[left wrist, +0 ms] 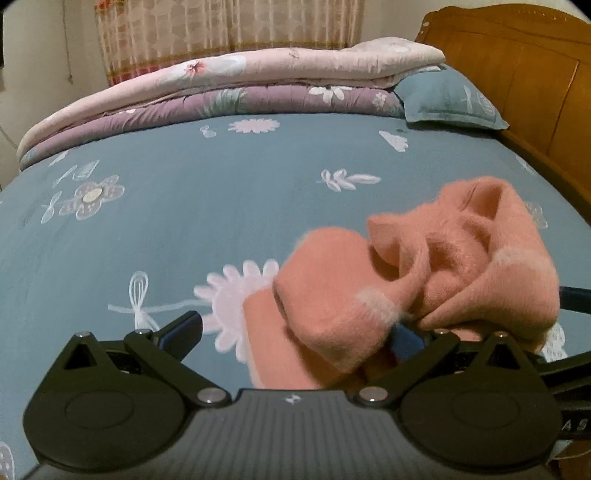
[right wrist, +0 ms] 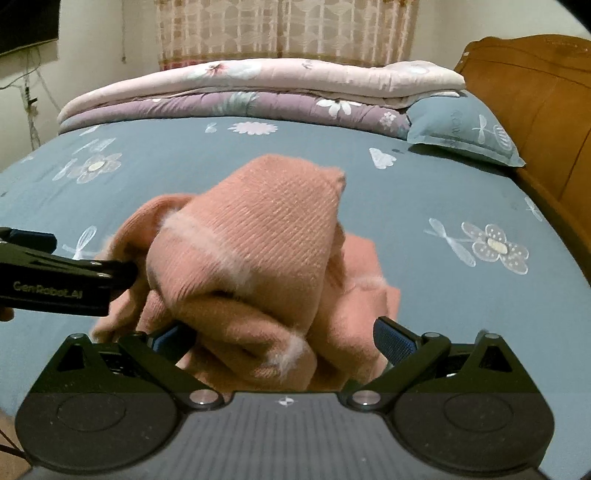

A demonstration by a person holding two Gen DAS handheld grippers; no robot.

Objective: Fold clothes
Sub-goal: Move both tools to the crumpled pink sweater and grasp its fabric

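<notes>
A salmon-pink knit garment [left wrist: 424, 266] with pale fuzzy stripes lies bunched on the blue floral bedsheet [left wrist: 184, 206]. My left gripper [left wrist: 295, 334] is open, its jaws wide apart, and the garment's edge drapes over its right finger [left wrist: 406, 341]. In the right wrist view the garment [right wrist: 251, 251] rises in a crumpled heap between the spread fingers of my open right gripper [right wrist: 282, 339]. The left gripper's black body [right wrist: 55, 284] pokes in from the left against the cloth. A dark finger of the right gripper [left wrist: 576, 295] shows at the right edge behind the garment.
Two folded quilts [left wrist: 258, 74], pink over purple, are stacked along the far side of the bed. A blue pillow [left wrist: 443, 96] lies beside the wooden headboard [left wrist: 517, 55] at right. Curtains [right wrist: 288, 29] hang behind. Bare sheet [right wrist: 424, 192] spreads around the garment.
</notes>
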